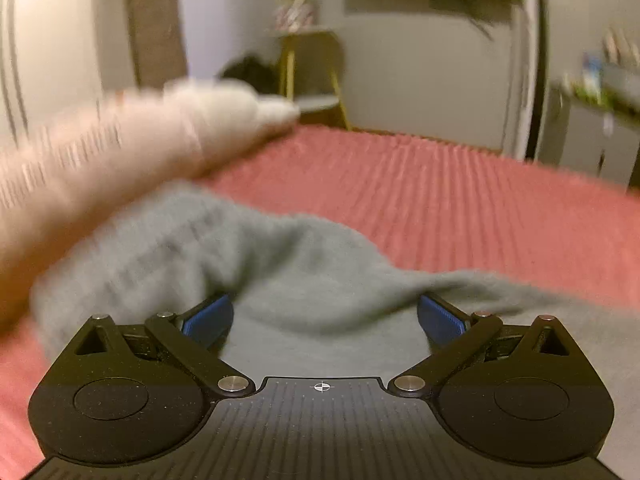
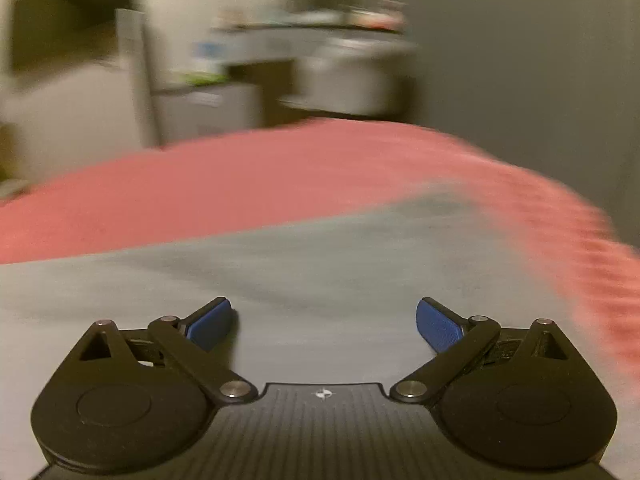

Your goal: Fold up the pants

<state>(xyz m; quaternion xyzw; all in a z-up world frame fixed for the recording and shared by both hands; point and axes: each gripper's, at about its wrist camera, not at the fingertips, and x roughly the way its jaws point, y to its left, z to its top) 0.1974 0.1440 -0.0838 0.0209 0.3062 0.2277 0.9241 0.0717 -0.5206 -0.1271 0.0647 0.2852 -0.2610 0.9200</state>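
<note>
Grey pants [image 1: 304,264] lie rumpled on a pink ribbed bedspread [image 1: 460,200]. My left gripper [image 1: 324,316] is open, its blue pads [image 1: 208,320] spread wide just above the bunched grey cloth, holding nothing. In the right wrist view the pants [image 2: 320,272] lie flatter and fill the foreground on the pink bedspread [image 2: 200,192]. My right gripper [image 2: 324,320] is open and empty just above the grey cloth. Both views are motion-blurred.
A pale, striped pillow or cushion [image 1: 120,148] lies at the left of the bed. Beyond the bed stand a yellow-legged stool [image 1: 316,76], a white cabinet [image 1: 592,128] and a cluttered desk [image 2: 304,48]. The bed edge curves off at the right [image 2: 580,240].
</note>
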